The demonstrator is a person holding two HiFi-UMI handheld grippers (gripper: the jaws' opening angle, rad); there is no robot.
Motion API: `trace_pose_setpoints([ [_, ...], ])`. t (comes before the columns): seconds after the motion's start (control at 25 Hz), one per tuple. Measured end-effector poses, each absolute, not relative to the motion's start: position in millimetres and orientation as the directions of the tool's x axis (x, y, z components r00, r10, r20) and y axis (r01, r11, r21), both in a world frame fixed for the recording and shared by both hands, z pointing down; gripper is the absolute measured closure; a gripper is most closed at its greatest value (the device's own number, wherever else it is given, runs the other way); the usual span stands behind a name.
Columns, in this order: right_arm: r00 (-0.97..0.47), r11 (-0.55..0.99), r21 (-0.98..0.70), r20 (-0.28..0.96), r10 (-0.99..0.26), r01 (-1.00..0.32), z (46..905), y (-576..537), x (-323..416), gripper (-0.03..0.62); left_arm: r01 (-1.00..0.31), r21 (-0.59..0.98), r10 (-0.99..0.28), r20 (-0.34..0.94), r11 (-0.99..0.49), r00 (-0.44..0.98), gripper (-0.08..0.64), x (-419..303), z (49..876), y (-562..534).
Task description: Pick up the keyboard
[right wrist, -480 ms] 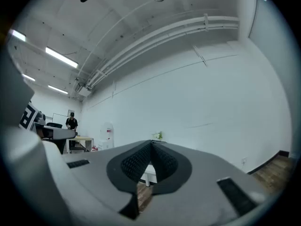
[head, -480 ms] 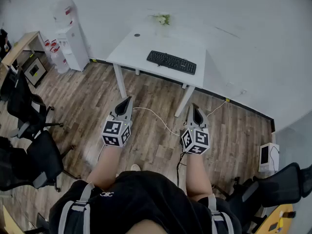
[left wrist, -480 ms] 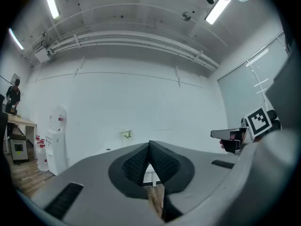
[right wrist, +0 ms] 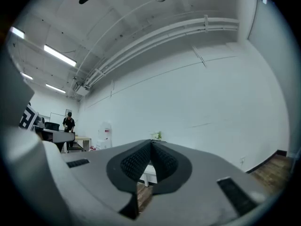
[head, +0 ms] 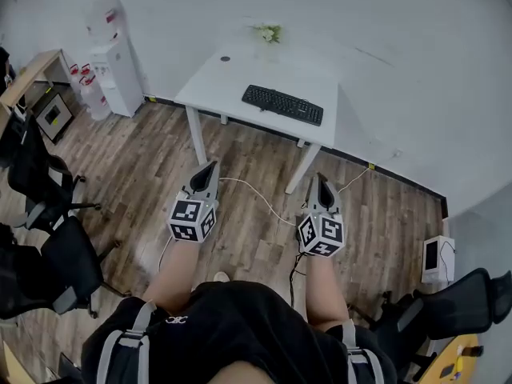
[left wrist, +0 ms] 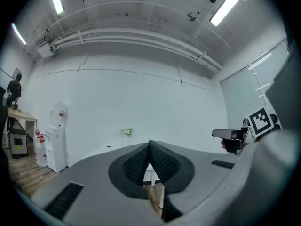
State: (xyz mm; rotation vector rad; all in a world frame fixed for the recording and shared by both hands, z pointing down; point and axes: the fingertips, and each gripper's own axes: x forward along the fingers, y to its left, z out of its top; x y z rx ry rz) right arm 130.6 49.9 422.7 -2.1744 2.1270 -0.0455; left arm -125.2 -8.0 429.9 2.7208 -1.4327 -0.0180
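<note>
A black keyboard (head: 283, 104) lies on the right half of a white table (head: 232, 78) that stands against the wall. My left gripper (head: 213, 166) and right gripper (head: 322, 180) are held level over the wooden floor, well short of the table and pointing toward it. Both are shut with nothing between the pads. In the left gripper view the shut left gripper (left wrist: 149, 145) covers most of the table, and the right gripper's marker cube (left wrist: 261, 121) shows at the right edge. In the right gripper view the closed right gripper (right wrist: 151, 144) hides the keyboard.
A small plant (head: 267, 32) stands at the table's back edge. A water dispenser (head: 112, 54) is against the wall at left, with black office chairs (head: 48, 214) nearer. A white cable (head: 256, 194) runs across the floor. A person (right wrist: 69, 124) stands far left by a desk (head: 28, 77).
The view has shifted slightly; both grippers stay shut and nearly in the same place in front of the table.
</note>
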Motion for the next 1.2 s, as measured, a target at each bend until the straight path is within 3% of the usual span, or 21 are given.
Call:
trace_pose_setpoints([
  [0.48, 0.099, -0.096, -0.107, -0.02, -0.995, -0.99, 442, 23, 99, 0.588, -0.791, 0.062, -0.79, 0.039, -0.609, 0.612, 0.559, -158, 444, -45],
  [1.2, 0.125, -0.121, -0.087, -0.043, -0.991, -0.989, 451, -34, 103, 0.588, -0.764, 0.052, -0.765, 0.01, -0.643, 0.645, 0.56, -146, 447, -103],
])
